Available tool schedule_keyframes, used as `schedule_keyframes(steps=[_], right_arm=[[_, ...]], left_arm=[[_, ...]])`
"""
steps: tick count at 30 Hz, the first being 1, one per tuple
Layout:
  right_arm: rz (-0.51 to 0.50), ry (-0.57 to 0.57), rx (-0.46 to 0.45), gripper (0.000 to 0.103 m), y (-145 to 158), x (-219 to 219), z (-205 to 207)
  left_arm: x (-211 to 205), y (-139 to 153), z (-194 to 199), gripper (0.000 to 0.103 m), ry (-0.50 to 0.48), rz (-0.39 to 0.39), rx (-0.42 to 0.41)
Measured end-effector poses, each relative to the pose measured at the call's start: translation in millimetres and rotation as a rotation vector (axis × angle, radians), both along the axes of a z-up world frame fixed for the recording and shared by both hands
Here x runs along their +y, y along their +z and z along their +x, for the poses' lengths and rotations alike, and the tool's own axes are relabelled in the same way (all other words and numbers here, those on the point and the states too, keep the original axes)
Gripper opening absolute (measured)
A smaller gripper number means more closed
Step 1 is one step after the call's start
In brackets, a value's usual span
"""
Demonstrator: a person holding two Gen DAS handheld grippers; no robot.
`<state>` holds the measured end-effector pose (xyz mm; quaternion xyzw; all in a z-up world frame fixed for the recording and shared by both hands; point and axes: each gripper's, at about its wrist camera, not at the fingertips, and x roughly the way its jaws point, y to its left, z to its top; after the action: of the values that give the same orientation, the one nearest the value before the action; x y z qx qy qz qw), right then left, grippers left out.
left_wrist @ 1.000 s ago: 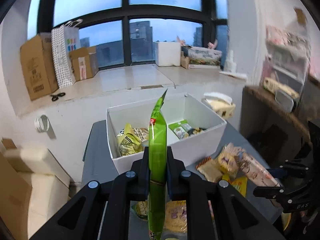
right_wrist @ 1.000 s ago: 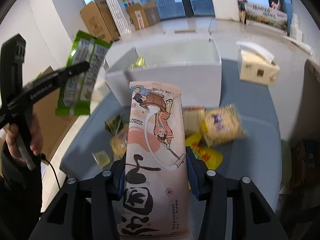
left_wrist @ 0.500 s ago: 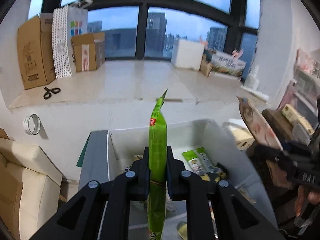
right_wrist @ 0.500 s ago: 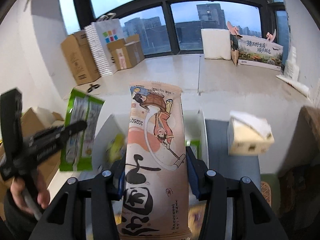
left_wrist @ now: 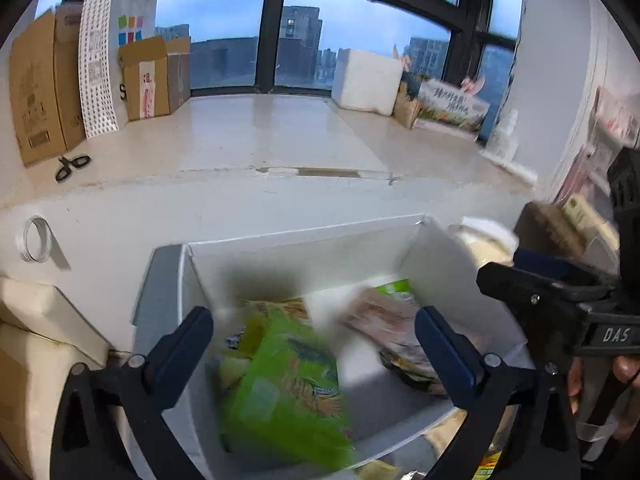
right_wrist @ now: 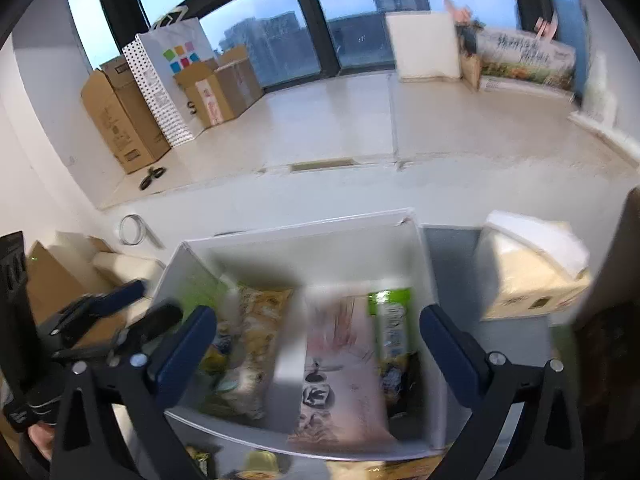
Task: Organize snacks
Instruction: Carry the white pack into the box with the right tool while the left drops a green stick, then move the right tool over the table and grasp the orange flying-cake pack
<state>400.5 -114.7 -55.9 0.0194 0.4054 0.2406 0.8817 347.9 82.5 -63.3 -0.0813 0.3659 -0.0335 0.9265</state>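
A white box (left_wrist: 304,236) with a middle divider (right_wrist: 290,356) stands on the grey table. My left gripper (left_wrist: 314,344) is open above its left compartment, where a blurred green snack bag (left_wrist: 288,396) lies on other yellow packets. My right gripper (right_wrist: 318,344) is open above the right compartment, where a blurred pink illustrated snack pack (right_wrist: 340,380) lies beside a small green packet (right_wrist: 390,320). The pink pack also shows in the left wrist view (left_wrist: 396,332). The right gripper (left_wrist: 560,304) shows at the right of the left wrist view.
A tissue box (right_wrist: 528,268) stands right of the white box. Loose snacks (right_wrist: 260,464) lie on the table in front of it. Cardboard boxes (left_wrist: 36,88), a paper bag and scissors (left_wrist: 72,166) are on the window ledge behind. A tape roll (left_wrist: 36,240) hangs on the wall.
Both grippers have opened over the box. The green bag has dropped from the left gripper and the pink pack from the right gripper; both now lie in the box.
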Motion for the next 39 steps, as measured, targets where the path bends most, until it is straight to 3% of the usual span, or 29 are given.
schedule_keyframes(steps=[2, 6, 9, 18, 23, 28, 31, 34, 39], right_arm=[[0.0, 0.013, -0.022, 0.103, 5, -3, -5], [0.027, 0.008, -0.021, 0.103, 10, -11, -9], [0.047, 0.009, -0.027, 0.103, 13, -15, -15], [0.091, 0.036, -0.035, 0.103, 16, -26, -41], [0.111, 0.078, -0.077, 0.103, 26, -37, -82], [0.113, 0.091, -0.199, 0.103, 29, -57, -146], [0.104, 0.144, -0.182, 0.103, 17, -64, -179], [0.039, 0.192, -0.165, 0.103, -7, -66, -213], [-0.195, 0.276, -0.134, 0.103, -60, -52, -254]], left_arm=[[2, -2, 1, 0.103, 0.001, -0.023, 0.021], [-8, -5, -1, 0.103, -0.002, 0.042, 0.036], [-15, -5, -6, 0.103, -0.032, 0.049, 0.041], [-34, 12, -45, 0.103, -0.023, 0.192, -0.017], [-31, 22, -89, 0.103, -0.029, 0.148, -0.047], [-28, 24, -148, 0.103, -0.041, 0.125, -0.081], [-25, 16, -181, 0.103, -0.037, 0.104, -0.072], [-24, 7, -207, 0.103, -0.006, 0.142, -0.061], [-22, -15, -238, 0.103, 0.007, 0.151, -0.019]])
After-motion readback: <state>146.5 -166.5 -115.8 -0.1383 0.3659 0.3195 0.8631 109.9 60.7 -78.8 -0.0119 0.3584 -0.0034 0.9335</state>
